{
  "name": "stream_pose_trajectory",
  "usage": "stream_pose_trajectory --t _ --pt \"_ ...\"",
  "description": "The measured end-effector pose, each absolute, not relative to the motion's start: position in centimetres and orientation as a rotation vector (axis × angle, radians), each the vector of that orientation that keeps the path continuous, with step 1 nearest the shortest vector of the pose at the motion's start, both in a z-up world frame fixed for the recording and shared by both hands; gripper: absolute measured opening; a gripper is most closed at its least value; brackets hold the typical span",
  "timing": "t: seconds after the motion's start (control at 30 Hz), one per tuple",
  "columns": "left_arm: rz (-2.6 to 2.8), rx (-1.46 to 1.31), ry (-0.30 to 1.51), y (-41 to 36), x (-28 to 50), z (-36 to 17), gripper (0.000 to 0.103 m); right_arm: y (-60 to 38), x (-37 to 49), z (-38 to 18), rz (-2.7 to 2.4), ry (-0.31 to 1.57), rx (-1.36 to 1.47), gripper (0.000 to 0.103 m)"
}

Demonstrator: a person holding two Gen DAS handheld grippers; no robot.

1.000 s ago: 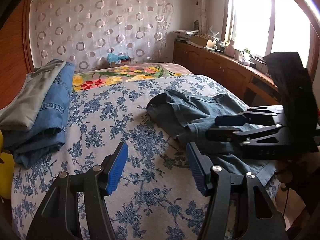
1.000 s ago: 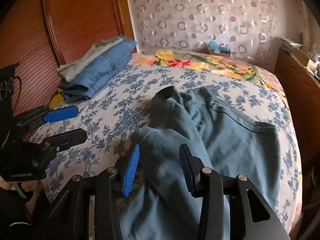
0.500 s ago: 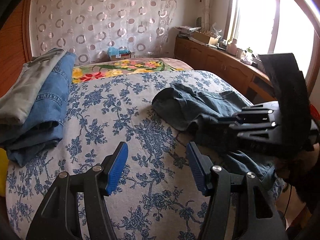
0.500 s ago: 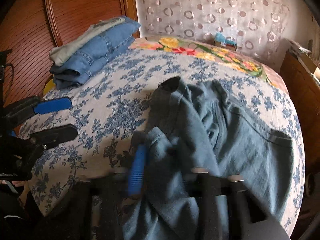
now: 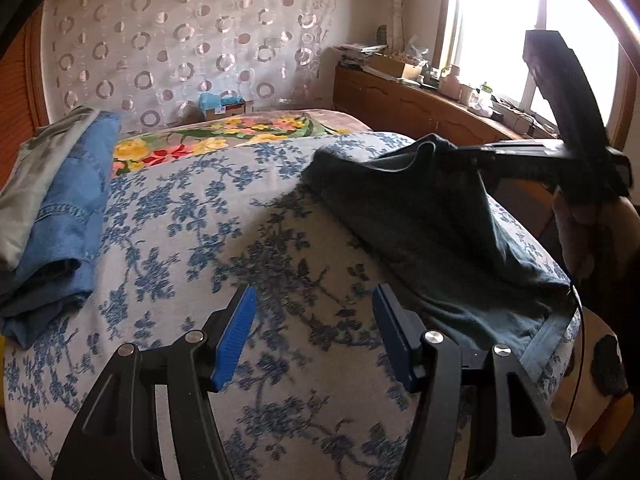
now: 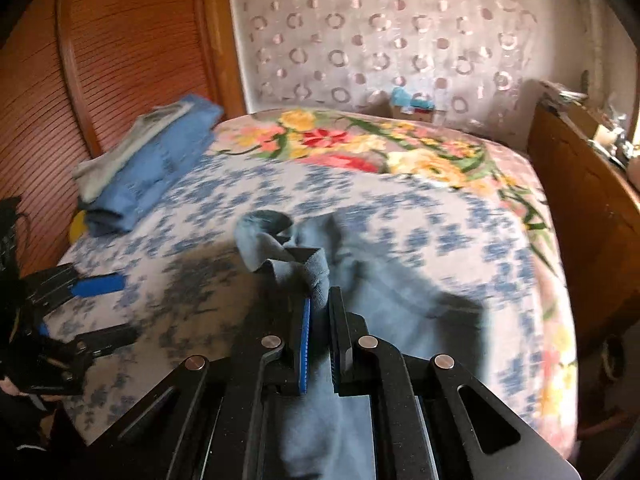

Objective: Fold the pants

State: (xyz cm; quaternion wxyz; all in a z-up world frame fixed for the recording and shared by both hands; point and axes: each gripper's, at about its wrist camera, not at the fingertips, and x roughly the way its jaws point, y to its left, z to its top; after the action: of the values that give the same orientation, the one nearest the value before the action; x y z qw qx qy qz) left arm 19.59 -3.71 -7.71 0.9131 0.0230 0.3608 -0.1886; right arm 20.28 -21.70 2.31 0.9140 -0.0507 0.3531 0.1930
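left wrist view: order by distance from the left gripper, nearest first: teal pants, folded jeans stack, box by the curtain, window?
1. Teal pants, right, just beyond the left gripper.
2. Folded jeans stack, left edge of the bed.
3. Box, far end by the curtain.
4. Window, upper right; too close to call with the box.

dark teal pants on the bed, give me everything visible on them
The dark teal pants are soft, matte woven cloth, unfolded and rumpled, on the right side of the blue-flowered bedspread. The right gripper is shut on a bunched fold and holds it above the bed, so the cloth drapes down from it. A flat hem band lies at the near bed edge. The left gripper, open, does not touch them.
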Motion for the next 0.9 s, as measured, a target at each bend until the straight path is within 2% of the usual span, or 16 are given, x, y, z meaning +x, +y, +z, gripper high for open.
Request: stream_pose_trajectory --t 0.13,0.2,0.4,0.9 --pt "-0.407 0.058 0.745 -5.0 20.8 -7.5 0.062 -24.5 21.7 2.1 0.328 0.747 -0.075 0.008" --pt "-0.415 0.064 0.749 -5.7 21.5 -7.5 0.062 -25.7 22.0 1.9 0.292 0.757 -0.055 0.020" --pt "-0.437 0.075 0.770 -7.5 24.3 -7.5 0.062 -26.6 21.4 1.6 0.312 0.739 -0.027 0.026" --pt "-0.458 0.111 0.818 -10.7 28.7 -9.1 0.062 -25.9 25.2 -0.9 0.456 0.807 -0.087 0.029"
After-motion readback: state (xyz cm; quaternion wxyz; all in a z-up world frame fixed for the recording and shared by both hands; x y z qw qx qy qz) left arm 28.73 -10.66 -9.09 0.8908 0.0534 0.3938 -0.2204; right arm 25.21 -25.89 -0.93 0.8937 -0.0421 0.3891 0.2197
